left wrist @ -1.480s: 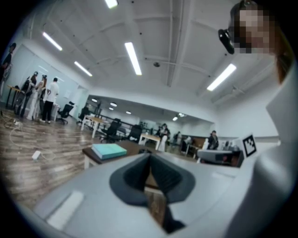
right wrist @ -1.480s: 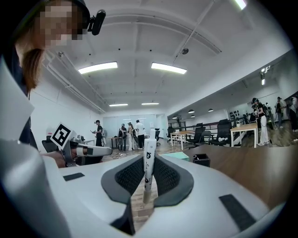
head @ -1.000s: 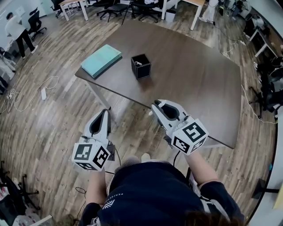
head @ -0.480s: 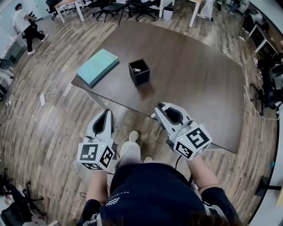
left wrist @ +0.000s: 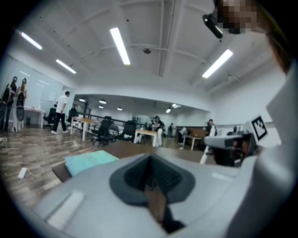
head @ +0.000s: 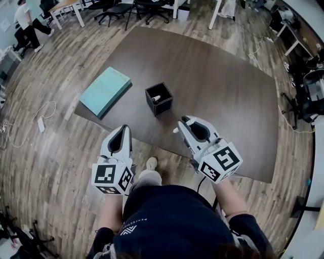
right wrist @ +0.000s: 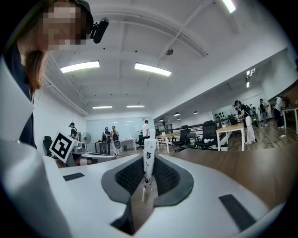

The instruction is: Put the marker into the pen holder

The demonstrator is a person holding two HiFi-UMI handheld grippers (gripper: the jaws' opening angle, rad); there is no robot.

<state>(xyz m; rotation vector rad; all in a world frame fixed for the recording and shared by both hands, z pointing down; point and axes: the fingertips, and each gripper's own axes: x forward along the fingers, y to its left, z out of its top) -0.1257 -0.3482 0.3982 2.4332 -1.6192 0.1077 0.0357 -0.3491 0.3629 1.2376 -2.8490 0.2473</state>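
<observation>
A black square pen holder [head: 159, 99] stands on the dark brown table [head: 217, 86], near its front edge, with a white object [head: 156, 97] inside it. My right gripper [head: 182, 124] hovers over the table's front edge, just right of and nearer than the holder. It is shut on a white marker [right wrist: 148, 160] that stands upright between the jaws of the right gripper [right wrist: 147, 173]; its end [head: 175, 130] peeks out in the head view. My left gripper [head: 123, 130] is shut and empty at the table's front edge, left of the holder. The left gripper [left wrist: 150, 162] hides the holder from its own camera.
A teal book [head: 105, 91] lies on the table's left corner, also in the left gripper view [left wrist: 88, 161]. Wooden floor surrounds the table. Office chairs [head: 119, 9] and desks stand beyond the far edge, and a person [head: 26, 23] walks at far left.
Both grippers and the head have come closer to the table; the holder and book now sit nearer the grippers. The marker stays held in the right gripper.
</observation>
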